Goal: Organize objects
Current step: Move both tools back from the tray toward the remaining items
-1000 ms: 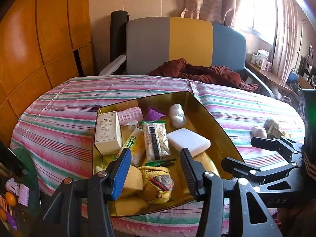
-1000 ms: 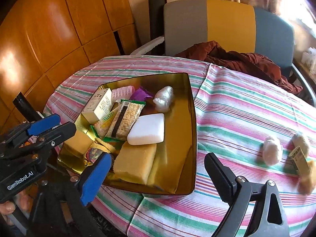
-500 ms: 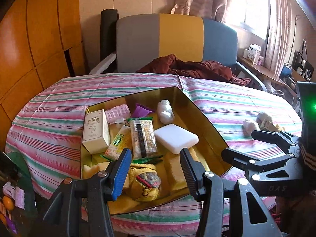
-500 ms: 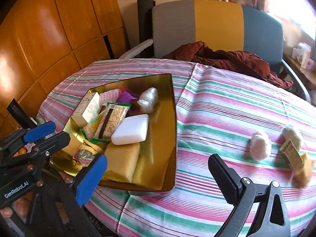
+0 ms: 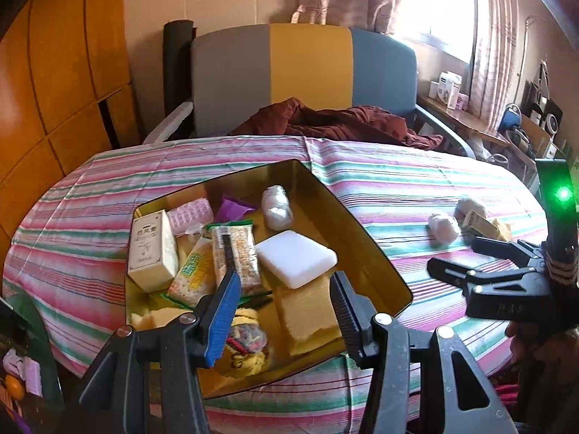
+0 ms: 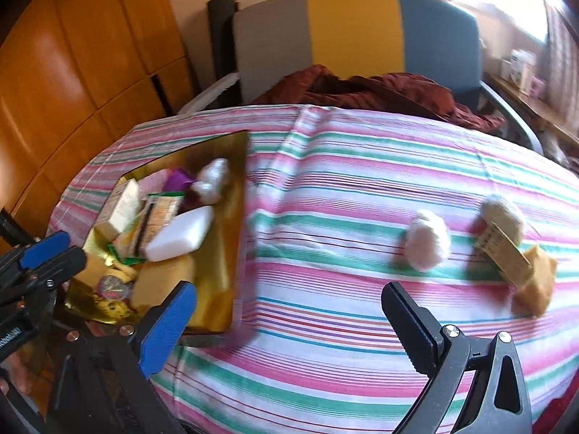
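Note:
A gold tray [image 5: 365,238] [image 6: 220,253] on the striped tablecloth holds a white soap bar [image 5: 296,258], a cream box [image 5: 152,249], snack packets [image 5: 235,253], a yellow sponge [image 5: 307,311] and several other items. Loose on the cloth to the right lie a white fluffy ball [image 6: 427,240] [image 5: 443,227], a cream ball with a paper label [image 6: 501,217] and a yellow sponge piece [image 6: 537,282]. My left gripper [image 5: 282,307] is open and empty above the tray's near end. My right gripper [image 6: 289,311] is open and empty, over the cloth between tray and loose items.
A grey, yellow and blue chair [image 5: 304,72] with a dark red cloth [image 5: 336,123] stands behind the table. Wooden wall panels [image 5: 54,72] are at the left. A cluttered shelf [image 5: 470,115] runs along the window at the right.
Both grippers have drawn back and shifted right. The right wrist view has swung from the tray toward the loose items on the cloth. Both stay open and empty.

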Action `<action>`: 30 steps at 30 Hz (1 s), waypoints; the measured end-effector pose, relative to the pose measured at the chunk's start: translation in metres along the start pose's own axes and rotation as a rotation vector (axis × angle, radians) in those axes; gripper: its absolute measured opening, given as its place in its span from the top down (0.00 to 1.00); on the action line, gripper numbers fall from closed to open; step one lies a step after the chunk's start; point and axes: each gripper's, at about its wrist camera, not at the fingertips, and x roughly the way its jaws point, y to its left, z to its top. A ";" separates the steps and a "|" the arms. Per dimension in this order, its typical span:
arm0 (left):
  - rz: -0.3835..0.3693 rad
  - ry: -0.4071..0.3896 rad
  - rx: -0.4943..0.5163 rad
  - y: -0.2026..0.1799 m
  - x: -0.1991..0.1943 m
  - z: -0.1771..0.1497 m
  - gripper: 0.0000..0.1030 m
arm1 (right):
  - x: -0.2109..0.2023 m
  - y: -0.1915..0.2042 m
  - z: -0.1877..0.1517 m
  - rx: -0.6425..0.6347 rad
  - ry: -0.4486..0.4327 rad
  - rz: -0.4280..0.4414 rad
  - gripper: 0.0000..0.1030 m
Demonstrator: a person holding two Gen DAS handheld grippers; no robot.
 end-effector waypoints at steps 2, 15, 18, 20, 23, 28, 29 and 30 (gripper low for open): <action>-0.010 0.001 0.014 -0.005 0.001 0.002 0.50 | -0.003 -0.014 -0.001 0.024 0.001 -0.026 0.00; -0.128 0.013 0.136 -0.061 0.015 0.018 0.50 | -0.040 -0.153 -0.017 0.285 0.024 -0.202 0.00; -0.159 0.021 0.168 -0.077 0.020 0.021 0.50 | -0.048 -0.180 -0.019 0.336 0.029 -0.233 0.00; -0.175 0.026 0.190 -0.088 0.023 0.023 0.50 | -0.051 -0.197 -0.018 0.349 0.036 -0.252 0.00; -0.203 0.047 0.206 -0.102 0.031 0.028 0.50 | -0.052 -0.214 -0.016 0.355 0.040 -0.274 0.00; -0.240 0.082 0.230 -0.127 0.047 0.035 0.50 | -0.052 -0.241 -0.016 0.378 0.019 -0.295 0.00; -0.249 0.095 0.230 -0.131 0.051 0.037 0.50 | -0.052 -0.246 -0.018 0.390 0.012 -0.297 0.00; -0.253 0.105 0.229 -0.135 0.055 0.038 0.50 | -0.050 -0.249 -0.018 0.396 0.007 -0.298 0.00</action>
